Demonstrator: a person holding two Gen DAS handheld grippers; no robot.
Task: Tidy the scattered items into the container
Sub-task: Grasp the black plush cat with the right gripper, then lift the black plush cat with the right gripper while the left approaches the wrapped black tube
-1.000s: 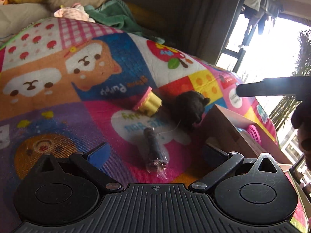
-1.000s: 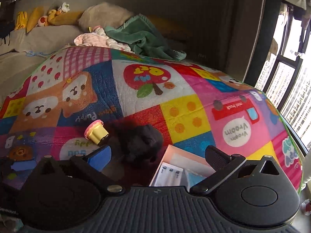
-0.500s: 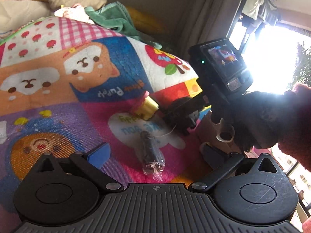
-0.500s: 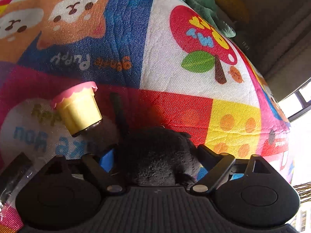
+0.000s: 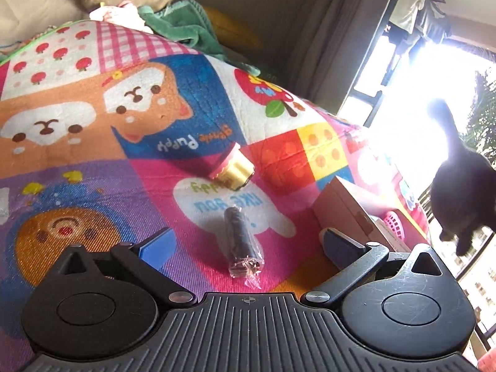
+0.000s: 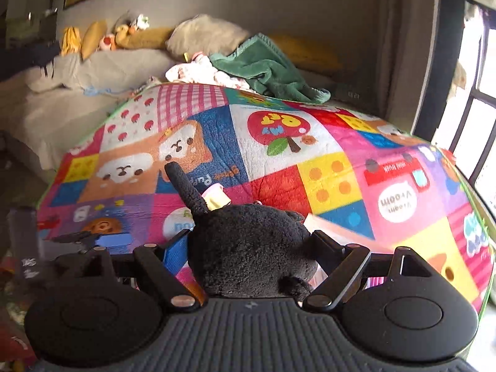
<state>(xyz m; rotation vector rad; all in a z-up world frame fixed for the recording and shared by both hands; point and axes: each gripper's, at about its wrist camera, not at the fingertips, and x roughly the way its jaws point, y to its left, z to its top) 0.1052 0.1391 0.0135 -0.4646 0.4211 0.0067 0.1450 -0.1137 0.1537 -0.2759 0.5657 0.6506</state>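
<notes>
Right tongs [image 6: 248, 248] had just closed on the plush [image 6: 251, 248], now lifted off the mat [image 6: 341, 142]; box [image 5: 344, 210] next. Left tongs [image 5: 245, 241] spread, empty.

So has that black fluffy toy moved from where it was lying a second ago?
Yes. The black plush toy left the mat beside the yellow cup; the right gripper holds it above the box.

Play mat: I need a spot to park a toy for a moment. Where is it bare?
The play mat is bare on its far half, from the apple print to the window-side edge. Near the cardboard box it is crowded: the yellow cup and the wrapped black cylinder lie there.
</notes>
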